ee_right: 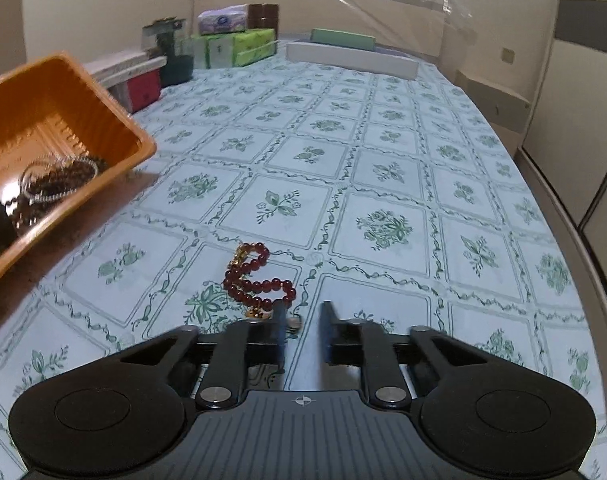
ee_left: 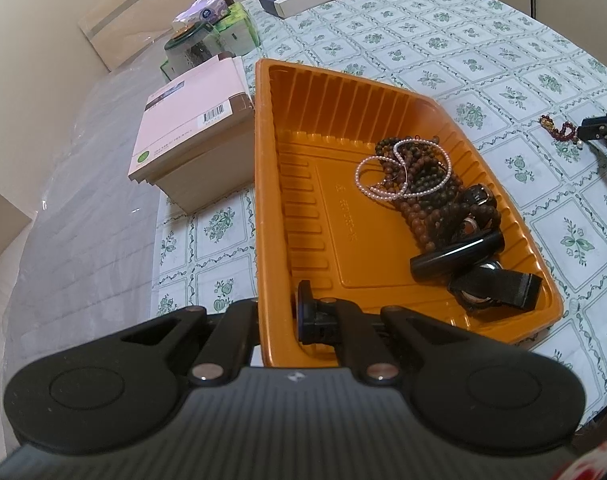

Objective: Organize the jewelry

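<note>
My left gripper (ee_left: 279, 316) was clenched on the near wall of the ribbed orange plastic tray (ee_left: 271, 184), one finger inside and one outside, and the tray sat tilted above the green floral-print tablecloth (ee_right: 383, 168). Inside it I saw a heap of brown wooden bead strands (ee_left: 423, 184), a looped white pearl bracelet (ee_left: 399, 172) draped on top, and a black watch (ee_left: 487, 284) at the near corner. My right gripper (ee_right: 302, 326) hung released, fingers parted, just short of the dark red bead bracelet with gold charms (ee_right: 259, 280), which lay on the cloth near its left finger.
</note>
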Tool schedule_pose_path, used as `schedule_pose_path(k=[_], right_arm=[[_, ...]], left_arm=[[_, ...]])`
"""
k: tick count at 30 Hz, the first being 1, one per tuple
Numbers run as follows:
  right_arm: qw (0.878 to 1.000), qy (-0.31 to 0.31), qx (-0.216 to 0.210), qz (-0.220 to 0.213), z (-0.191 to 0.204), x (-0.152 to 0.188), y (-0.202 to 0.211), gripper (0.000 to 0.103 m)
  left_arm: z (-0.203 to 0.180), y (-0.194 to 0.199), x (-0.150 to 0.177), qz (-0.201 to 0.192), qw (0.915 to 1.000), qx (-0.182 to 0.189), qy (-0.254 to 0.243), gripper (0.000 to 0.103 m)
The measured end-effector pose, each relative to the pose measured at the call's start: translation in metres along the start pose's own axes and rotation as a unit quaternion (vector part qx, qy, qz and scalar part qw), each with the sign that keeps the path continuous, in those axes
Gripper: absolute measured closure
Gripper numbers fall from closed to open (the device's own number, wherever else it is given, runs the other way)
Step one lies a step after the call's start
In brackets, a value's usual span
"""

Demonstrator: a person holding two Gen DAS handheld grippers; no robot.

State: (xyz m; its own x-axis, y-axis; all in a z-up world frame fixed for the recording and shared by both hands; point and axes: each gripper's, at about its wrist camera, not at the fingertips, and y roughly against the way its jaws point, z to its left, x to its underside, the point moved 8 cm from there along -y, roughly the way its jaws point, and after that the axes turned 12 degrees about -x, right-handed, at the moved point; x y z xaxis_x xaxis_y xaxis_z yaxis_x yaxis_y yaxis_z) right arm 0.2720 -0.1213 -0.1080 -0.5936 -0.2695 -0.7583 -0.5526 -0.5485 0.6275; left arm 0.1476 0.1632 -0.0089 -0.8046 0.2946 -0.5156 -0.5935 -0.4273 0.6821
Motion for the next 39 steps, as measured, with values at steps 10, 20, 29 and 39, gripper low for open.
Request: schedule_pose_path(k=[10,20,29,39], right_arm=[[0.998,0.028,-0.031,-0.044,0.045,-0.042,0.034,0.096],[0.972,0.104,-0.194,-0.085,0.187,-0.096,0.053,0.096],[0.961,0.136,-0.236,-0.054,0.245,-0.084,0.022,0.096],[0.967,0.067,-0.23,-0.087,0.211,-0.08,0.035,0.052]], left_arm=[[0.0,0.0,0.0,-0.001,1.0,-0.001,-0.001,0.1],[0.0,0.0,0.0,-0.003,1.0,0.002,-0.002,0.1],[0.001,-0.002,0.001,-0.005,1.0,0.006,0.001,0.1],[0.001,-0.001,0.001,-0.005,0.9999,0.007,0.005,0.1]])
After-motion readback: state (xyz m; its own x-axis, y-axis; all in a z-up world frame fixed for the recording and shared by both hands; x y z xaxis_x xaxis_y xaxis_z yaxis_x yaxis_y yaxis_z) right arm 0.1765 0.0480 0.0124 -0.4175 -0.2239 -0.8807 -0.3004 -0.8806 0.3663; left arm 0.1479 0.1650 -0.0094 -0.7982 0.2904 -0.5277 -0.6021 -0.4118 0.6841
